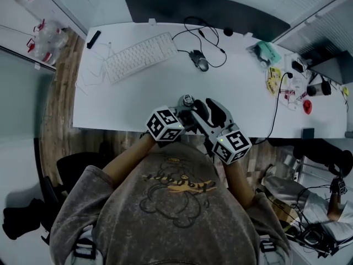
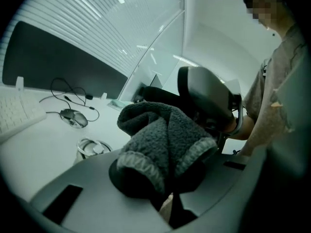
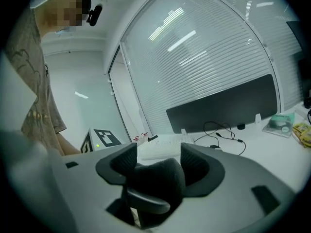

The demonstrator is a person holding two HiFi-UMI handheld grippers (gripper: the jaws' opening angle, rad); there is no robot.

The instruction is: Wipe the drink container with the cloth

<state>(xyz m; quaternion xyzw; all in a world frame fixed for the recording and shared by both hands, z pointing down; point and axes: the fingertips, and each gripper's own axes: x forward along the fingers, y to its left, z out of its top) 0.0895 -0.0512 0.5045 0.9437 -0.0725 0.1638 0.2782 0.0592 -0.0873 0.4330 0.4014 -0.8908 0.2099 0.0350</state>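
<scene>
Currently the cloth [image 2: 165,135] is clamped in left claw [image 2: 166,181], its bulk gripped by wide-set right claw [image 3: 156,163], beside drink container [image 1: 188,100].

Office workstation: a white desk [image 1: 165,101] bearing a keyboard [image 1: 140,56] and a wired mouse [image 1: 199,61], backed by a dark panel [image 3: 221,106] (spanning the desk's far edge), with slatted blinds [image 3: 209,47] behind.

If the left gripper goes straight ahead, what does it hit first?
Past the cloth in its jaws, probably the right gripper, close ahead, though depth is unclear. The container sits off that line, lower left.
</scene>
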